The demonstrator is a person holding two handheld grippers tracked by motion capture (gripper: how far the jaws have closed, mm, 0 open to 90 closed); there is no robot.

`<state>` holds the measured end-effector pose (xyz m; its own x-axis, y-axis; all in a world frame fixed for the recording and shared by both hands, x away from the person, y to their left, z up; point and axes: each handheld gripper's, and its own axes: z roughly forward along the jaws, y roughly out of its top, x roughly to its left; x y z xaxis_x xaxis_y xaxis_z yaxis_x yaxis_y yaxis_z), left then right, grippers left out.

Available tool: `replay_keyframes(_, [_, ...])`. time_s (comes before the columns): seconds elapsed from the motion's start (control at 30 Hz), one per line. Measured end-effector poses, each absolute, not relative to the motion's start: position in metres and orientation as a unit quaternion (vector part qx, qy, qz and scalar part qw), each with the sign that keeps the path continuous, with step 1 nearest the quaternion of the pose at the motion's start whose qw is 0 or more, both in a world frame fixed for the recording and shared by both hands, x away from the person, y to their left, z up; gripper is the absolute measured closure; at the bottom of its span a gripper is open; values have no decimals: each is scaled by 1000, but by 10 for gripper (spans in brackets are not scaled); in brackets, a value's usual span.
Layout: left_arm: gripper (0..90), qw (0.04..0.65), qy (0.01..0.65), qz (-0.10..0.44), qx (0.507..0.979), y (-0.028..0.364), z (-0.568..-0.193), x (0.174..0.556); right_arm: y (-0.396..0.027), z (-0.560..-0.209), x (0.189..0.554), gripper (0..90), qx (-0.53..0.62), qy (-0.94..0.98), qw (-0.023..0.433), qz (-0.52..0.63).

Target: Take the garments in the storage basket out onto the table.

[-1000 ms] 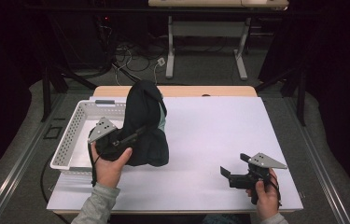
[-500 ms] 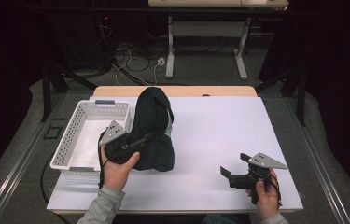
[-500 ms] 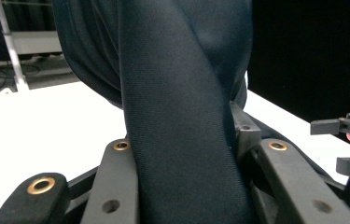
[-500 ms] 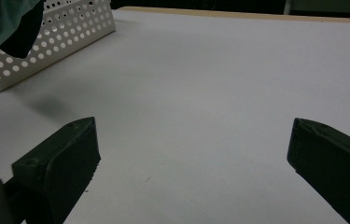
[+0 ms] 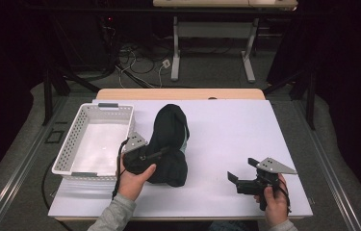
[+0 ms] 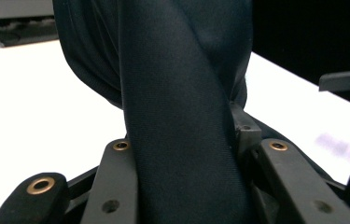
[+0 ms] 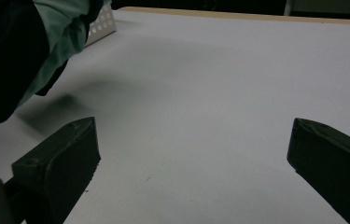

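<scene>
A dark garment with a pale green lining [image 5: 171, 142] hangs in a bunch over the white table [image 5: 226, 130], its lower end touching the top. My left gripper [image 5: 161, 153] is shut on a fold of it; in the left gripper view the black cloth [image 6: 182, 121] runs up between the jaws. The lining shows at the upper left of the right gripper view [image 7: 65, 32]. My right gripper [image 5: 240, 169] rests low over the table at the front right, jaws wide apart with nothing between them [image 7: 191, 154].
A white perforated basket [image 5: 72, 147] stands on the table's left side, close beside the garment. The table's front edge runs just below both hands. Beyond the far edge are dark floor, cables and table legs [image 5: 175, 48].
My left gripper has carried the garment rightward, away from the basket, and lower, so its lower end now meets the table. The right gripper has stayed in place.
</scene>
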<state>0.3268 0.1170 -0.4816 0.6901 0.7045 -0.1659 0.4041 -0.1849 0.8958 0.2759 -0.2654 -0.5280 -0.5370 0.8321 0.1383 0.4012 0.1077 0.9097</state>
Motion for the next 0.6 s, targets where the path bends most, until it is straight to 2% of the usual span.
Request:
replay_keyframes(0.4, [637, 488, 385, 124, 774, 105, -516, 339, -266, -528, 276, 20, 429, 716, 212, 508])
replay_keyframes(0.6, [631, 480, 381, 126, 780, 101, -521, 340, -265, -528, 276, 20, 428, 713, 215, 511])
